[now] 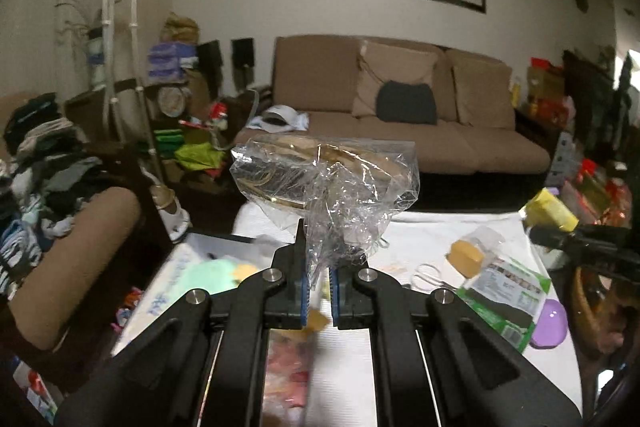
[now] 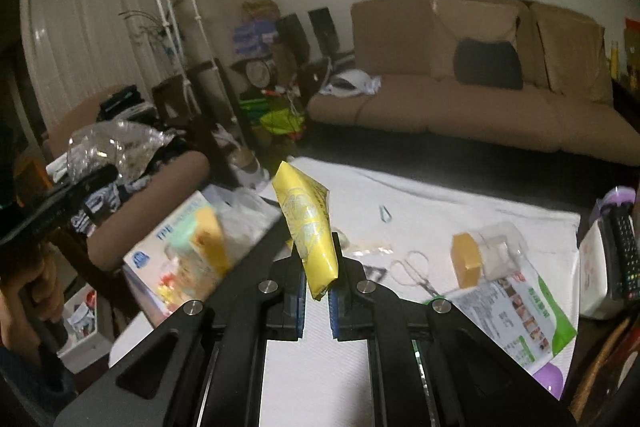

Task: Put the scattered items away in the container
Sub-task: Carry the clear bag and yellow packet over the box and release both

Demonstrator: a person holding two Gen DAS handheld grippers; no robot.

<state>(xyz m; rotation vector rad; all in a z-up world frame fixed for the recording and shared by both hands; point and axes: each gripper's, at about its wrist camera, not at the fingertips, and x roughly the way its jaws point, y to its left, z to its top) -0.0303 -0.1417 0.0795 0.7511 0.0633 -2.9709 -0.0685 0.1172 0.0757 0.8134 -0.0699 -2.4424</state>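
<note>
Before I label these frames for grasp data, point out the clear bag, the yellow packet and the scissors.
clear bag [image 1: 324, 183]: left wrist view, crinkled middle above the fingers.
yellow packet [image 2: 310, 223]: right wrist view, printed face.
scissors [image 2: 412, 269]: right wrist view, handle loops.

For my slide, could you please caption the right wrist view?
Right gripper lifts a yellow packet above the white-covered table.

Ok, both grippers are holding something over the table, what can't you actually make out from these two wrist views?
- Container interior: the box is motion-blurred in the right wrist view, and partly behind the left gripper in the left.
- Contents of the clear plastic bag: glare and crumpling hide them.
- Print on the yellow packet in the right gripper: too blurred.
- Purple object: partly hidden by the green-and-white packet.
</note>
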